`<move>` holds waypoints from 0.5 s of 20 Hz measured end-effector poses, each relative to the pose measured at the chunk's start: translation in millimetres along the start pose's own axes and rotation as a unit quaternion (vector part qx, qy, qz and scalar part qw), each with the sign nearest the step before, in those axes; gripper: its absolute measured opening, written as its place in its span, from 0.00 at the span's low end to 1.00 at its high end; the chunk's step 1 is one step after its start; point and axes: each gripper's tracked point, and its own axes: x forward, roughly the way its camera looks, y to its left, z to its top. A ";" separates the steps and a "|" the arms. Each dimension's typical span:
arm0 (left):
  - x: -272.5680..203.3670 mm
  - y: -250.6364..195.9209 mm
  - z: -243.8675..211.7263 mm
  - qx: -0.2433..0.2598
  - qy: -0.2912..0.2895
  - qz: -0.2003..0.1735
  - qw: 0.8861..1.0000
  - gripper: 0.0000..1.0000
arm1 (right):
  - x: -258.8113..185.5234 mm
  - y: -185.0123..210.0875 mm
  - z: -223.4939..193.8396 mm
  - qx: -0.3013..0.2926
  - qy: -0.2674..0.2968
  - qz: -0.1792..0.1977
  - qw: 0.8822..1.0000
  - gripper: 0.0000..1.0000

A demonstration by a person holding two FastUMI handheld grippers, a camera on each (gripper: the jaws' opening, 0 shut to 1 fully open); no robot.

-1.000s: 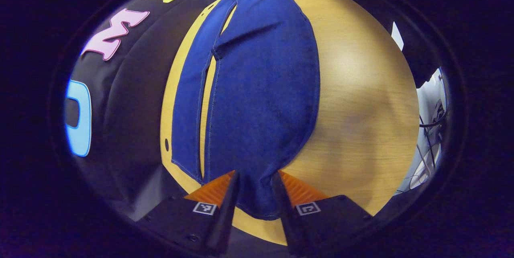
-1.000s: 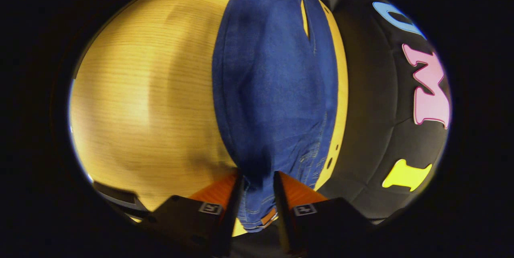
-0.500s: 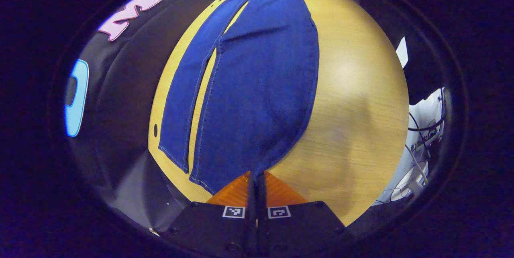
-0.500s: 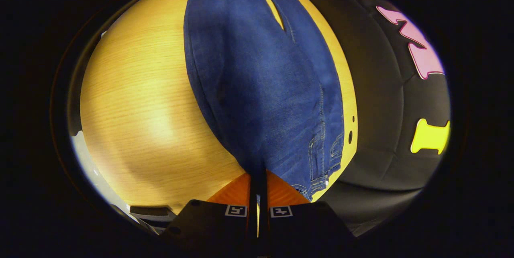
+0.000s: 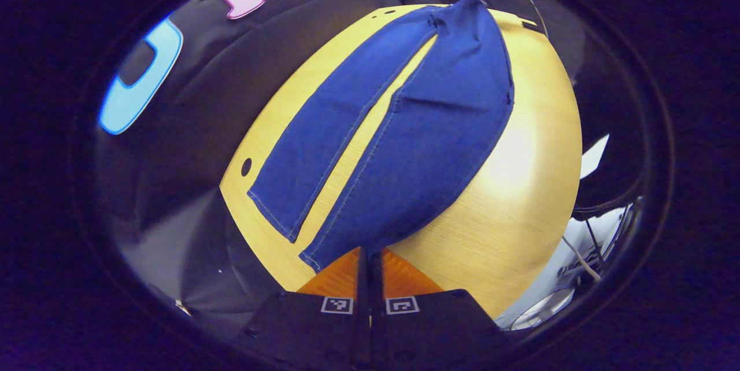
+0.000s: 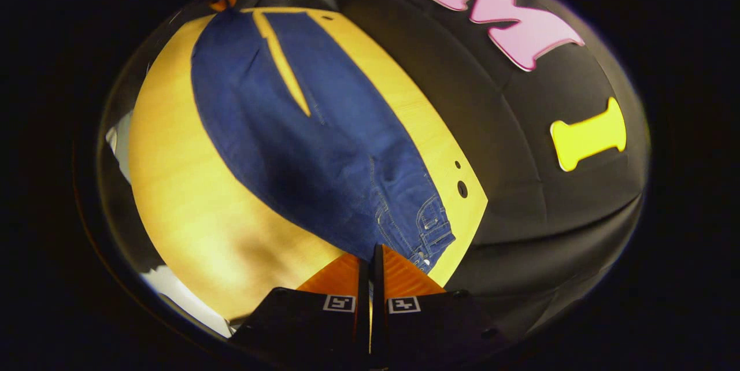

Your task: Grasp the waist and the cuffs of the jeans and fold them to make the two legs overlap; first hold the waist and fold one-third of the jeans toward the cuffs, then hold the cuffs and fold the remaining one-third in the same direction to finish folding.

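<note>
Jeans: we counted one pair of jeans (image 5: 404, 128), spread on the wooden table (image 5: 520, 186), its two legs lying side by side with a strip of table between them.
Left gripper: we saw the left gripper (image 5: 369, 255) with its fingers pressed together on one cuff, that leg lifted off the table.
Right gripper: the right gripper (image 6: 374, 252) was pinched tight on the waist edge, near the pocket stitching.
Other cuff: it lay flat near the table edge.
Holes: we counted two in the table top (image 6: 461, 183).
</note>
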 end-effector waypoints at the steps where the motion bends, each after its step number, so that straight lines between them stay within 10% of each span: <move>1: -0.5 7.7 4.8 -0.024 0.003 -0.002 1.000 0.06 | -2.0 -9.0 8.1 0.025 -0.004 0.003 1.000 0.06; 10: -8.9 87.1 64.2 -0.184 0.027 -0.013 0.983 0.06 | 37.3 -100.3 83.2 0.103 -0.011 -0.006 0.995 0.06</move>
